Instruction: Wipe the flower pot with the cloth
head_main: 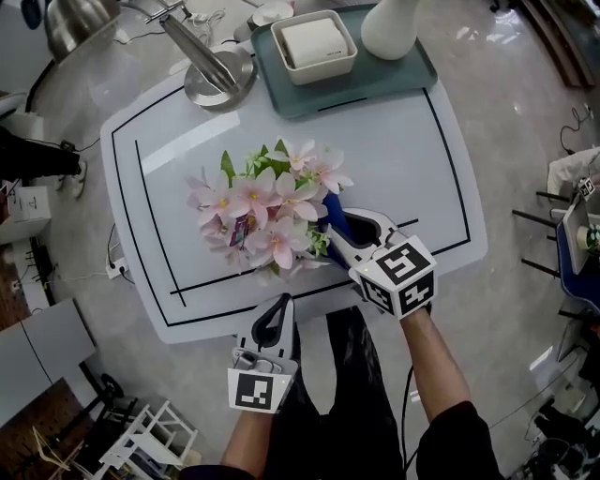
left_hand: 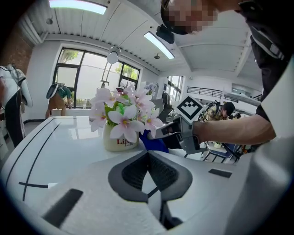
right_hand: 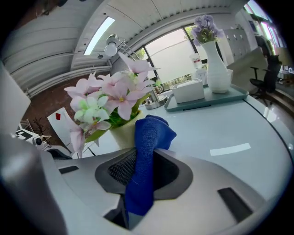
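Pink flowers fill a cream flower pot that stands mid-table on the white table; from the head view the blooms hide the pot. My right gripper is shut on a blue cloth, and the cloth's bunched end rests against the pot's right side. In the left gripper view the cloth touches the pot's lower edge. My left gripper hovers at the table's front edge, a short way before the pot, shut with nothing between its jaws.
At the table's far side sits a teal tray carrying a white box and a white vase. A metal lamp base stands back left. Shelving and chairs crowd the floor around the table.
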Demonstrator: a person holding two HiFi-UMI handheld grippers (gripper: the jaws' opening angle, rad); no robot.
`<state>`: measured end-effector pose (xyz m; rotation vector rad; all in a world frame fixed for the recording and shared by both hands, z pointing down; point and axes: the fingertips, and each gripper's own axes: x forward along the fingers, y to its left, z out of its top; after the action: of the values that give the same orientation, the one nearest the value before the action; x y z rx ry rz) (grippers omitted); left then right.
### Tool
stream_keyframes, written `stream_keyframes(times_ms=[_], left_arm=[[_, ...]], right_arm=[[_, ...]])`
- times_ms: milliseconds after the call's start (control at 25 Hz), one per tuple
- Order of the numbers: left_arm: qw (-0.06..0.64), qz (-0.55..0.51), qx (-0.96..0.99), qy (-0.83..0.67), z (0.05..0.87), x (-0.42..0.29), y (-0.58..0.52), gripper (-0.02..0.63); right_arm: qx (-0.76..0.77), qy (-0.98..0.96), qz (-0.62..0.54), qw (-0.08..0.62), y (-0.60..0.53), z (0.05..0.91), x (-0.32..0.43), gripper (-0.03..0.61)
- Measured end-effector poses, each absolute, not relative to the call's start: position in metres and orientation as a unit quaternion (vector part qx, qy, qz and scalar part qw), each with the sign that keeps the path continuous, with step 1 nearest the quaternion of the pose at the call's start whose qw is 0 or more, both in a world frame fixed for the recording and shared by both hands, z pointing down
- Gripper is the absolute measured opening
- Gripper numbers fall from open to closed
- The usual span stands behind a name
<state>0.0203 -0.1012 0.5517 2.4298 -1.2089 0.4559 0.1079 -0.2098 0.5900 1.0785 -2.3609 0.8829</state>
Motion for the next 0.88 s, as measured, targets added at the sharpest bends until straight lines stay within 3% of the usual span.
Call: stream_keyframes(times_ms=[880], left_arm=[[0.191, 0.13, 0.879, -0.417, 0.556, -0.138, -0.076, 0.005]], right_arm=[[0.507, -0.771, 0.283, 0.262, -0.146, 0.607, -0.011, 0.095]])
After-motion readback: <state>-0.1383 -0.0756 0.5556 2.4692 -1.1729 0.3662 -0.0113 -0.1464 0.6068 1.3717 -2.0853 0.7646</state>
